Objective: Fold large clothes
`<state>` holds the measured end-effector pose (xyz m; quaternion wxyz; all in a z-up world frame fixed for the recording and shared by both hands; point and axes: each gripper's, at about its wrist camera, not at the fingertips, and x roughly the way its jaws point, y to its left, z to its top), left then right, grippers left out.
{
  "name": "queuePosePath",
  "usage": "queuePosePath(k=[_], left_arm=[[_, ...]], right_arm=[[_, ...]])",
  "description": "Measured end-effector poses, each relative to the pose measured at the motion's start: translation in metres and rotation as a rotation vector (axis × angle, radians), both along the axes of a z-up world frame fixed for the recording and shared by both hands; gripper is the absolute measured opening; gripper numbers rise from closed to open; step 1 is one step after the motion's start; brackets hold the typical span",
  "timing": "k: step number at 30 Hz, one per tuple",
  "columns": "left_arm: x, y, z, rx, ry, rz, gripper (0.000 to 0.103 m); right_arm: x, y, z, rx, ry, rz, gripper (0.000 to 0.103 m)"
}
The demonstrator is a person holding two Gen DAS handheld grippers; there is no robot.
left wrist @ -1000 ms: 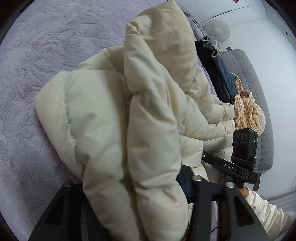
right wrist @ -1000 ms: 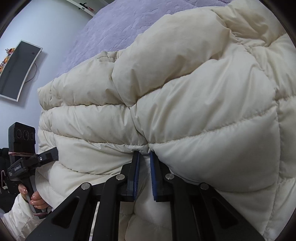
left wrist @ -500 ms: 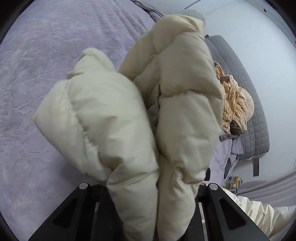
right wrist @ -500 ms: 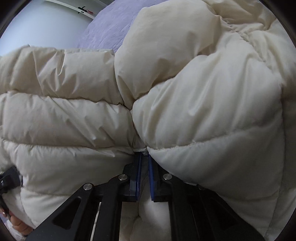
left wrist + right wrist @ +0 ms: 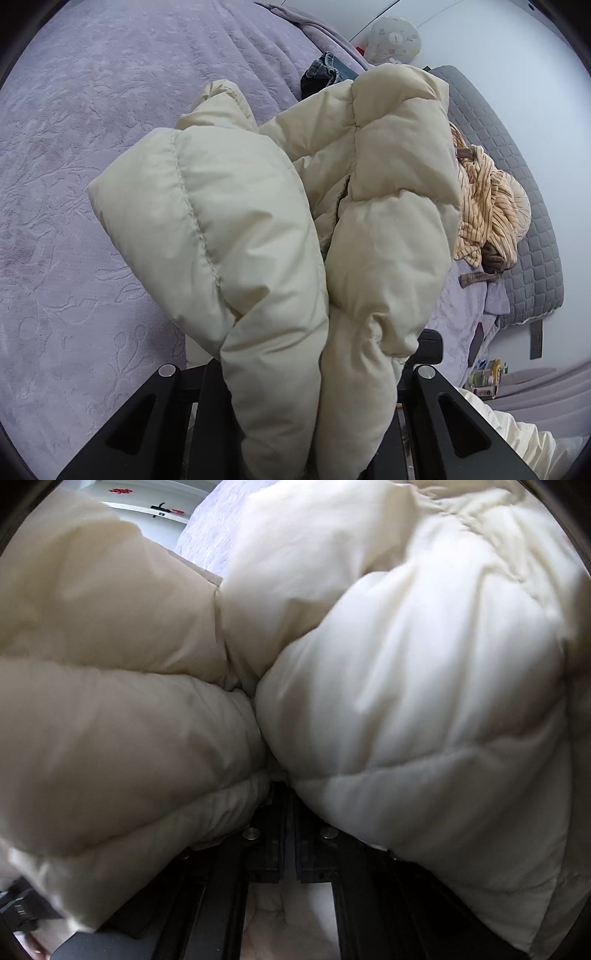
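A cream quilted puffer jacket (image 5: 258, 236) fills the middle of the left wrist view, bunched into thick folds and held up above a purple bedspread (image 5: 74, 184). My left gripper (image 5: 317, 398) is shut on a thick wad of the jacket; the folds hide its fingertips. In the right wrist view the same jacket (image 5: 406, 701) bulges over nearly the whole picture, slightly blurred. My right gripper (image 5: 288, 805) is shut on a thin pinch of its fabric, the two fingers nearly touching.
A striped tan garment (image 5: 487, 206) lies on a grey quilted cushion (image 5: 532, 236) at the right. Dark denim clothes (image 5: 325, 70) sit behind the jacket. Small bottles (image 5: 484, 376) stand low right, beside a cream sleeve (image 5: 517, 443).
The left gripper closed on a wad of jacket and lifted it off the bed, away from the right gripper. The right gripper's fingers drew closer on the fabric, and the jacket swelled across its view.
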<state>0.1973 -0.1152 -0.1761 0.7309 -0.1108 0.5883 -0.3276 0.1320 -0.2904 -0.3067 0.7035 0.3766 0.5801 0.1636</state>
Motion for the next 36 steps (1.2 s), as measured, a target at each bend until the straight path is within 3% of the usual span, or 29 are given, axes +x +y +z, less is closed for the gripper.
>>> queuePosePath(k=[5,8,10,11,12,14,16,18,19,21,26,29,33,36], left_arm=[[-0.001,0.011,-0.001,0.021,0.008,0.022,0.022],[0.0,0.014,-0.003,0.029,0.014,0.028,0.022],[0.001,0.019,-0.005,0.032,0.019,0.031,0.022],[0.001,0.019,-0.005,0.035,0.021,0.033,0.022],[0.001,0.017,-0.004,0.038,0.023,0.033,0.022],[0.003,0.011,-0.003,0.047,0.024,0.03,0.022],[0.003,0.007,-0.002,0.06,0.023,0.023,0.022],[0.004,0.003,-0.001,0.075,0.022,0.014,0.022],[0.004,0.0,0.001,0.082,0.024,0.008,0.022],[0.003,-0.009,0.005,0.093,0.025,-0.019,0.022],[-0.007,-0.046,0.021,0.054,0.024,-0.163,0.025],[-0.012,-0.076,0.024,0.009,0.032,-0.24,0.049],[-0.012,-0.117,0.018,-0.048,0.046,-0.314,0.053],[-0.009,-0.137,0.006,-0.145,0.098,-0.334,0.071]], right_arm=[[-0.015,-0.024,0.036,-0.031,0.015,0.015,0.007],[-0.04,-0.051,0.072,-0.077,-0.038,-0.004,0.012],[-0.064,-0.074,0.091,-0.135,-0.062,-0.044,0.058],[-0.077,-0.085,0.1,-0.174,-0.08,-0.076,0.086],[-0.091,-0.097,0.107,-0.226,-0.099,-0.107,0.087],[-0.119,-0.115,0.113,-0.339,-0.084,-0.16,0.083],[-0.123,-0.136,0.11,-0.366,-0.04,-0.23,0.061],[-0.124,-0.157,0.088,-0.286,0.027,-0.285,0.017],[-0.118,-0.158,0.076,-0.229,0.043,-0.303,0.012],[-0.12,-0.157,0.053,-0.165,0.053,-0.323,0.01],[-0.104,-0.137,0.027,-0.054,0.032,-0.323,0.01],[-0.093,-0.134,0.014,-0.007,0.023,-0.306,0.01],[-0.083,-0.136,0.002,0.041,0.019,-0.294,0.01],[-0.075,-0.139,-0.007,0.083,0.015,-0.292,0.01]])
